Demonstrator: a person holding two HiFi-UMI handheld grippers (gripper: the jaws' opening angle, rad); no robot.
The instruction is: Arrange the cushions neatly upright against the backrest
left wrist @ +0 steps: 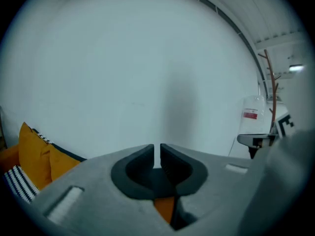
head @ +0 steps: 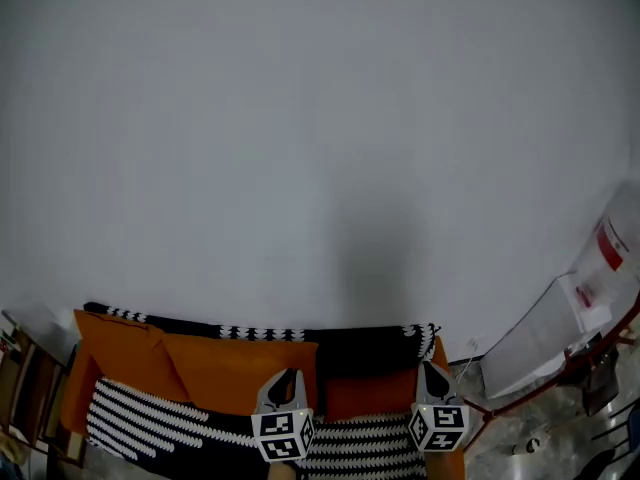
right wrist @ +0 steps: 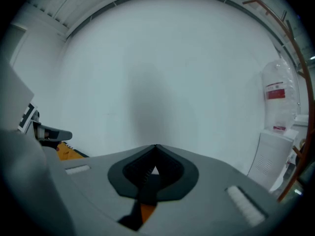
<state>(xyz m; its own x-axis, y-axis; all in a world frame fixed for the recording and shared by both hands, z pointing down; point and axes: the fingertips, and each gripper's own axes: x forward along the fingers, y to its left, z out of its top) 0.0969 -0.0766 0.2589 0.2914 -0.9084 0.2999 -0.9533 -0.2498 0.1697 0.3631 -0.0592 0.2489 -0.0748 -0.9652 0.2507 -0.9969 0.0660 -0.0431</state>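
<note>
Both tongs up by the wall, cushions low beside them

In the head view we see the left tongs point(head: 285, 374) and right tongs point(head: 431, 368) over the sofa, with the orange cushions point(head: 225, 366) against the backrest point(head: 350, 340) just left of the left tongs. In the left gripper view its jaws stand a narrow slit apart, empty, with the cushions point(left wrist: 35, 154) low to their left. In the right gripper view the jaws meet, empty, and an orange sliver point(right wrist: 69, 153) lies low left.

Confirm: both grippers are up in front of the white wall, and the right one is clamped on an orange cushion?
Wrong on the grip: the right gripper view shows the right gripper shut on nothing. Both are up before the white wall.
</note>
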